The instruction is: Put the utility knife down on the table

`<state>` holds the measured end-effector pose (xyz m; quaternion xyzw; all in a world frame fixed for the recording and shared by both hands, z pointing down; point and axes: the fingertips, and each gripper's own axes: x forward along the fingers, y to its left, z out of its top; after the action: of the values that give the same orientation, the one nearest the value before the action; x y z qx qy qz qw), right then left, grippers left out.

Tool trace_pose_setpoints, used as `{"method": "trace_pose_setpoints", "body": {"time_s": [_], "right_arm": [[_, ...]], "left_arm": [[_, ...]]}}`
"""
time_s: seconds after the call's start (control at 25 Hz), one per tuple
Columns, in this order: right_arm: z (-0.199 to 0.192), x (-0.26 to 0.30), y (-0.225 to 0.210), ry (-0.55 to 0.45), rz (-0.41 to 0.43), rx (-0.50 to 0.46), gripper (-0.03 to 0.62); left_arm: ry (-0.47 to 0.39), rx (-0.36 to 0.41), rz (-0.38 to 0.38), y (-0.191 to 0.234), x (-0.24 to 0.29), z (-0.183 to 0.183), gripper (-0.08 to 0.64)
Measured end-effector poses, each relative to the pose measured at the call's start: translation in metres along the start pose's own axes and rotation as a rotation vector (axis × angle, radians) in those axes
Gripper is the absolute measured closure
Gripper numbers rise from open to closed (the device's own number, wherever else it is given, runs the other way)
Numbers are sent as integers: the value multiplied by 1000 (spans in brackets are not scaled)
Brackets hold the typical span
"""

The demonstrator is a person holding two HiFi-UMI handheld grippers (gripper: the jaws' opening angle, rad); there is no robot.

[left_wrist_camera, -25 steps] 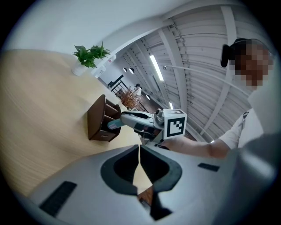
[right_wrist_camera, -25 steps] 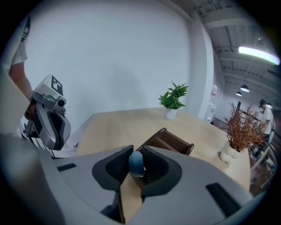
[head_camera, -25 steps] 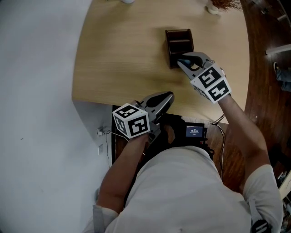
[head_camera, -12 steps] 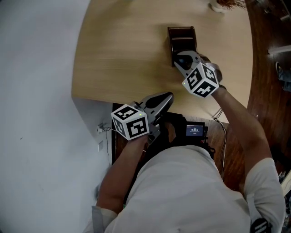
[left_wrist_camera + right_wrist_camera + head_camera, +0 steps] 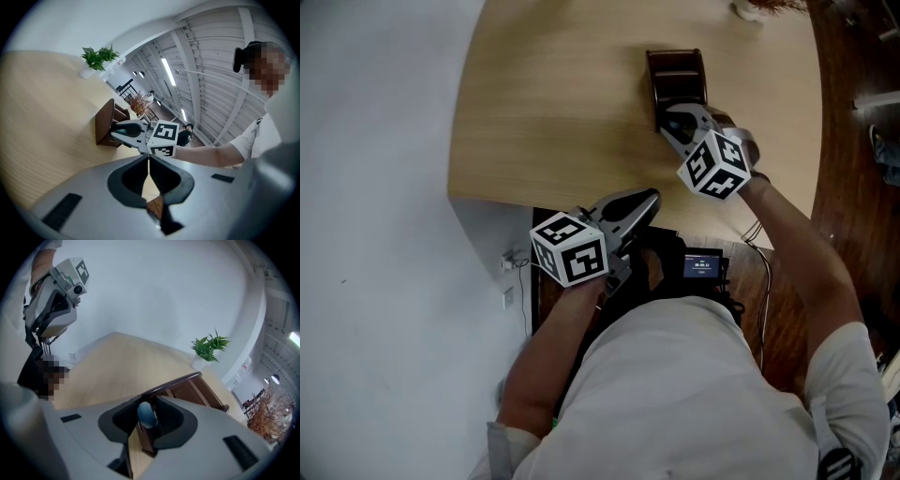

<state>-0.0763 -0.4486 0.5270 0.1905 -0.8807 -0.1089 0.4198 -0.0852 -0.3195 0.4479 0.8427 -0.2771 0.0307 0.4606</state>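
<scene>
My right gripper (image 5: 671, 120) points down at the light wooden table (image 5: 553, 112), right beside a dark brown wooden holder (image 5: 675, 70). It is shut on the utility knife (image 5: 146, 414), whose rounded blue end shows between the jaws; in the left gripper view the knife (image 5: 126, 130) is a dark teal shape in those jaws. The holder (image 5: 197, 390) stands just beyond the jaw tips. My left gripper (image 5: 647, 199) hovers at the table's near edge, shut with nothing in it, as the left gripper view (image 5: 149, 164) also shows.
A potted green plant (image 5: 206, 355) stands at the table's far end. A black device with a small lit screen (image 5: 701, 267) sits below the table's near edge by the person's body. White floor lies left of the table, dark wooden floor to the right.
The right gripper has rolled, its marker cube turning, and has sunk toward the table next to the holder with the knife still in it. The left gripper has stayed put.
</scene>
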Motion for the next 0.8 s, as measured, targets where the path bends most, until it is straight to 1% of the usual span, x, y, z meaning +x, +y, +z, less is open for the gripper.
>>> {"method": "trace_pose_setpoints", "body": {"time_s": [0.12, 0.16, 0.24, 0.64, 0.8], "right_arm": [[0, 0, -1, 4, -11, 2, 515], [0, 0, -1, 7, -13, 6, 492], [-2, 1, -1, 14, -13, 14, 483], [-5, -6, -5, 24, -42, 36, 479], [-4, -8, -2, 22, -47, 46, 462]], "left_arm": [[-1, 4, -4, -1, -1, -2, 555], [-2, 6, -7, -2, -2, -2, 555], [-4, 7, -11, -3, -2, -1, 555], [-16, 16, -25, -7, -3, 3, 555], [-16, 22, -33, -8, -2, 2, 555]]}}
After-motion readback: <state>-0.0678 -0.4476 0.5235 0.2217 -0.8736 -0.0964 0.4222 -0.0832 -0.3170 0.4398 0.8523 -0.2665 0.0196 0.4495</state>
